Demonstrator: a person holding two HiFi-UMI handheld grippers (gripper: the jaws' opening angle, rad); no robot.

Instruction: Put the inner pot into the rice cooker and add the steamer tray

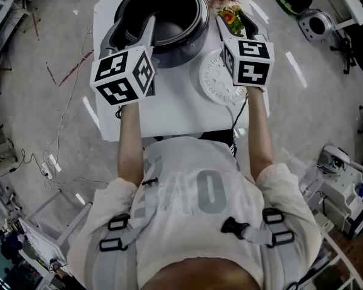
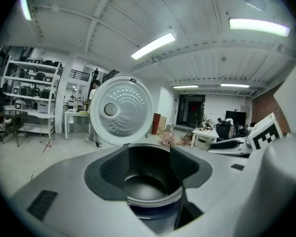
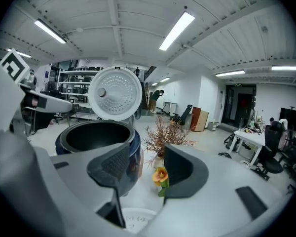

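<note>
- My left claw and right claw both stand apart, empty.
- The inner pot already sits in the rice cooker.
- The steamer tray lies flat beside the cooker. It is probably light, stiff plastic, so I'd pinch its rim.

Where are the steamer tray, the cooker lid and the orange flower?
steamer tray (image 1: 215,83): head view, holed top.
rice cooker lid (image 2: 121,110): left gripper view, inner plate.
orange flower (image 3: 160,174): right gripper view, petals.
</note>
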